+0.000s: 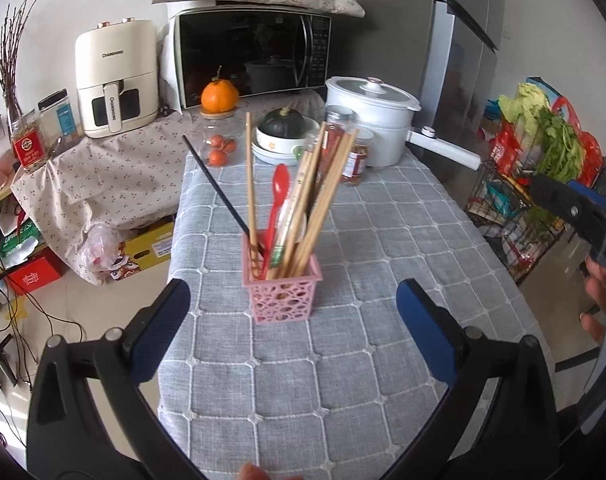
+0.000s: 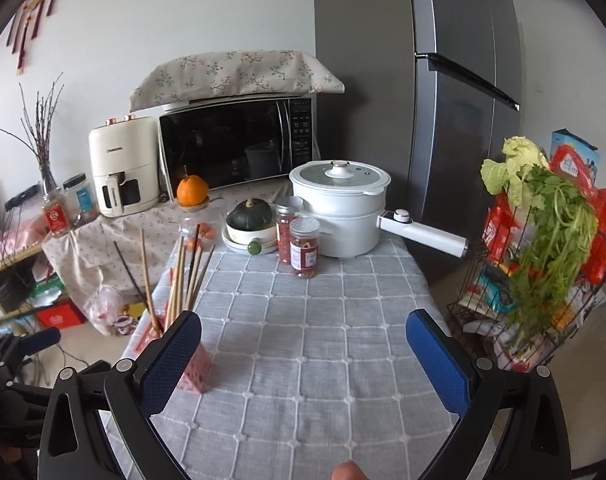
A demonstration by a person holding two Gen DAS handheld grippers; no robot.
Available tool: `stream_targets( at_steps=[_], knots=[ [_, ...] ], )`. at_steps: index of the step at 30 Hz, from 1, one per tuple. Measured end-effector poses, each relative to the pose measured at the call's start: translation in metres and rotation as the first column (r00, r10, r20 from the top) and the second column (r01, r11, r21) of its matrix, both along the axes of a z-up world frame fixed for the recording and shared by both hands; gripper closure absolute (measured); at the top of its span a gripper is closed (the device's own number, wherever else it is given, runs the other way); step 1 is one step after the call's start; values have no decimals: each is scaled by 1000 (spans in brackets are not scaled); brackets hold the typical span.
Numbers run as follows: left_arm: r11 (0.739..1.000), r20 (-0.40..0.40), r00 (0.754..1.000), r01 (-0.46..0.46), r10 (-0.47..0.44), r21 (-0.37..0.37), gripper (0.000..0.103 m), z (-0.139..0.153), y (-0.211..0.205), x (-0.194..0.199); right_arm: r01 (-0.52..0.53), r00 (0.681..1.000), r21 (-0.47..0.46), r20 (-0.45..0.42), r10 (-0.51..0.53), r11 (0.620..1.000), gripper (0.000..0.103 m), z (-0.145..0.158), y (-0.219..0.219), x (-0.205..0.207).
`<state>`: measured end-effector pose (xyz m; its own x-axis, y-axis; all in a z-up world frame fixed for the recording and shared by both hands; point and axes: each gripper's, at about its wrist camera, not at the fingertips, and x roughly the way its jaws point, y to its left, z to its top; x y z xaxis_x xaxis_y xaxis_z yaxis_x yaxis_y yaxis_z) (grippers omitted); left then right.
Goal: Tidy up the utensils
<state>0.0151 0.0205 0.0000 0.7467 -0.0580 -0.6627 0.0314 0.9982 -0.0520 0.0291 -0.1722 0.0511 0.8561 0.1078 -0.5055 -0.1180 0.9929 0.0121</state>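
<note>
A pink perforated basket (image 1: 284, 294) stands upright on the grey checked tablecloth (image 1: 343, 380). It holds several wooden chopsticks (image 1: 323, 200), a red plastic spoon (image 1: 277, 204) and a black chopstick (image 1: 217, 184). My left gripper (image 1: 293, 304) is open and empty, its blue pads either side of the basket and nearer the camera. In the right wrist view the basket (image 2: 195, 368) sits behind the left fingertip, chopsticks (image 2: 183, 276) sticking up. My right gripper (image 2: 303, 336) is open and empty over bare cloth. It also shows at the far right of the left wrist view (image 1: 575, 208).
At the table's far end stand a white electric pot (image 2: 339, 208) with a long handle, two spice jars (image 2: 303, 252), a bowl with a green squash (image 2: 251, 220) and a clear jar of small oranges (image 1: 219, 148). A wire rack of vegetables (image 2: 543, 260) stands right. Microwave (image 2: 239, 148) behind.
</note>
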Motion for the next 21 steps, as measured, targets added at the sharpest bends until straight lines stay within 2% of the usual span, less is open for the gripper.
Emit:
stream_targets(
  at_steps=[6, 17, 21],
  knots=[
    [1000, 13, 1000, -2, 2, 22, 1, 9, -14, -5, -23, 999, -3, -36, 23, 1000, 0, 3, 2, -23],
    [1000, -19, 1000, -5, 5, 7, 1, 10, -36, 2, -35, 999, 18, -38, 36, 999, 0, 7, -2, -22],
    [997, -21, 998, -56, 57, 57, 1, 11, -40, 0, -26, 999, 29, -46, 27, 999, 0, 4, -4, -17]
  ],
)
